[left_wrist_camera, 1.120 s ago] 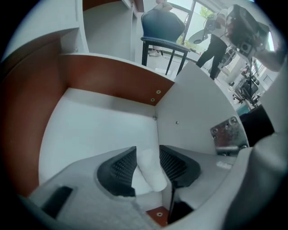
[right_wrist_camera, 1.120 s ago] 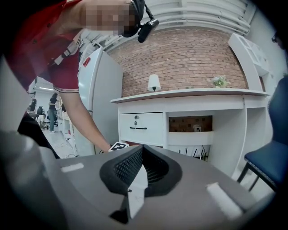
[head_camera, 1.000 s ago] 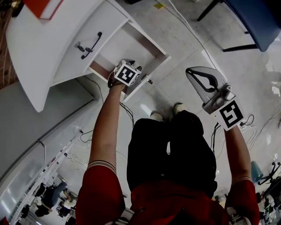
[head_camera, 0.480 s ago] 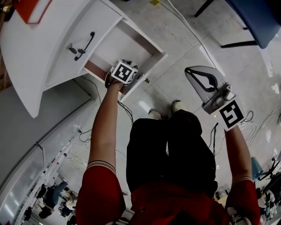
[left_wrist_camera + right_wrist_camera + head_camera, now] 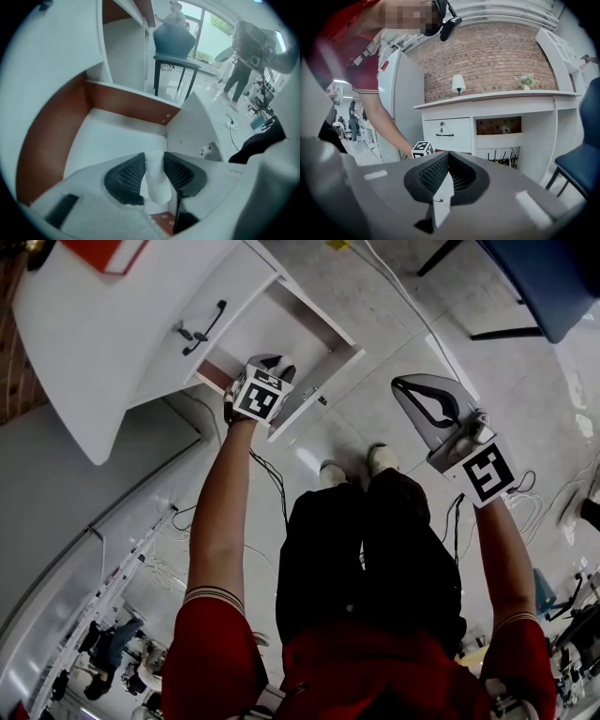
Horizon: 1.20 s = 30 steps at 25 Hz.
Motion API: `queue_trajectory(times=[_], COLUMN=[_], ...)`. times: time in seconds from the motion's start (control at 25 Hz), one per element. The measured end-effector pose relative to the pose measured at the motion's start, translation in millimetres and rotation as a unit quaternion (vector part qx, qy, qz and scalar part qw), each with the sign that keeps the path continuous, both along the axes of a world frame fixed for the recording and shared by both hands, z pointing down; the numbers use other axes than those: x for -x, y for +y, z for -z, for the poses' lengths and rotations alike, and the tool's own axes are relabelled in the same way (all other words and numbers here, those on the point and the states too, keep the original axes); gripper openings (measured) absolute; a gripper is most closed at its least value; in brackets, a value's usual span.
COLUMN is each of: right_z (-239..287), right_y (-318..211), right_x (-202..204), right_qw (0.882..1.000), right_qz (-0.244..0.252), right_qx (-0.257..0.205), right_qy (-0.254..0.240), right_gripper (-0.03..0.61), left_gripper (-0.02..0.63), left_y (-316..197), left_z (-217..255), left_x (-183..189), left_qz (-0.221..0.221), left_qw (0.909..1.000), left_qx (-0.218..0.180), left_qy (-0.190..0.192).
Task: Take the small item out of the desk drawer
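Note:
The white desk drawer (image 5: 323,329) stands pulled open, and its white floor (image 5: 110,140) with brown side walls fills the left gripper view. My left gripper (image 5: 270,366) hangs over the drawer's front part, pointing steeply down. Its jaws have just been closing and its dark ribbed pads (image 5: 125,174) press on a small white item (image 5: 155,183), which sits upright between them. My right gripper (image 5: 401,384) is off to the right over the floor, held about level. Its tips meet with nothing between them, and it looks toward the desk (image 5: 487,101).
Beside the open drawer is a shut one with a black handle (image 5: 208,322). A red object (image 5: 101,251) lies on the desk top. A blue chair (image 5: 548,277) stands at the far right. Cables (image 5: 272,486) run over the floor under the desk. The person's feet (image 5: 356,465) are close to the drawer front.
My left gripper has lifted a little above the drawer with the white item between its pads. The right gripper has hardly moved.

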State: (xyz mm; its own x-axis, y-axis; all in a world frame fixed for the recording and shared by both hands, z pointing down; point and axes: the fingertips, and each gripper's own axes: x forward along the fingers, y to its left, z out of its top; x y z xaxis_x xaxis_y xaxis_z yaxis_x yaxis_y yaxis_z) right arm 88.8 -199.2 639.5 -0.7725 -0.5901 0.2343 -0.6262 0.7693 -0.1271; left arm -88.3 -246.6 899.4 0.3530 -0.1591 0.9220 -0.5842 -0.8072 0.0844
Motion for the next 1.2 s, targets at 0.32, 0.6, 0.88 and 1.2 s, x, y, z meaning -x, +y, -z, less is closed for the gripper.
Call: queue_trajectory(times=[0.32,0.6,0.88,1.2], right_z=[78.4,152.2,222.1,305.6], right_y=[4.0,15.8,33.6,54.8], right_x=[22.1,43.6,56.7,63.5], right_qw=[1.000,1.000,0.999,0.996], right_qz=[0.004,0.011,0.019,0.027], right_qx=[0.002,-0.012,-0.028,-0.057], right_qy=[-0.017,-0.025,-0.041,-0.062], right_gripper=[0.014,0.014,0.014,0.014], left_gripper=[0.135,0.135,0.135,0.135], left_y=[4.2,30.5,62.0,93.8], left_z=[138.3,270.7,403.1,539.6], left_x=[-16.3,-33.9,-40.9,-34.7], left_qz=[0.017,0.024,0.055,0.084], left_qw=[0.9917,0.9733,0.9418,0.8932], left_qx=[-0.098,-0.178,-0.262,-0.361], left_qy=[0.081,0.143,0.203,0.254])
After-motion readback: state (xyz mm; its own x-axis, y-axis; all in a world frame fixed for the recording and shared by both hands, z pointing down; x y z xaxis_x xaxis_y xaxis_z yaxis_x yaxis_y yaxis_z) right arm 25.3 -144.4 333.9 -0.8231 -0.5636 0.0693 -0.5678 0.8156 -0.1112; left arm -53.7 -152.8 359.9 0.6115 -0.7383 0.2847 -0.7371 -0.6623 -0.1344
